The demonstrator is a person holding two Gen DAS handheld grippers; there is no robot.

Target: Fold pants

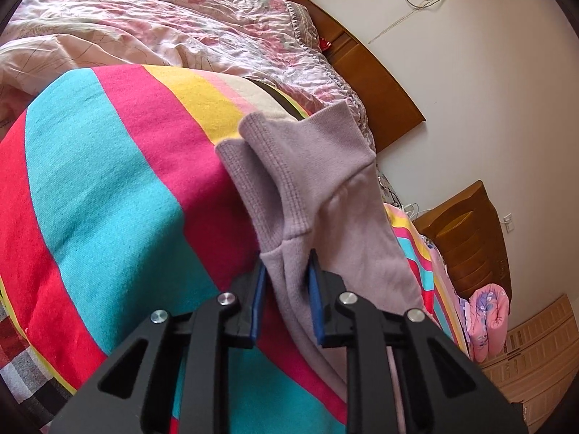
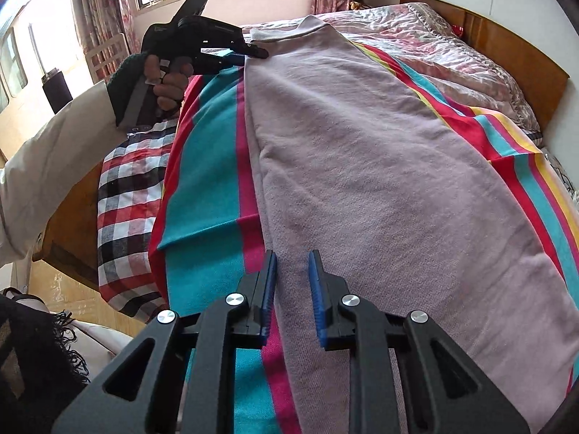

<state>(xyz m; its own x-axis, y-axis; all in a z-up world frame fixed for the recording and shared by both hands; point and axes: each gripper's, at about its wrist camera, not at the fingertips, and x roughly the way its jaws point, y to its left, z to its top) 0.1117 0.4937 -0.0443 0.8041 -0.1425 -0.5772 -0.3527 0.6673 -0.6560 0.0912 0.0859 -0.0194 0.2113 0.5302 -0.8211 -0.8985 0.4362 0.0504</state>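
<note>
Pants (image 2: 380,166) flat on striped sheet (image 2: 202,188) — both grippers' jaws parted

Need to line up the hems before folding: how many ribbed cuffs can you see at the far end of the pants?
2, in the left wrist view: one cuff on the striped blanket, the other cuff overlapping it at right. The left gripper straddles the leg below them.

Pants (image 2: 380,166): lilac knit cloth, matt, fleecy nap; ribbed cuffs (image 1: 289,159).
Striped blanket (image 2: 202,188): woven cloth, matt, slightly fuzzy.
Quilt (image 1: 181,32): crinkled cloth, faint sheen.
Headboard (image 2: 506,43): varnished wood, smooth, glossy.
Left claw (image 1: 286,271), right claw (image 2: 292,271): matt black plastic, blue ridged pads, polished metal pins.
</note>
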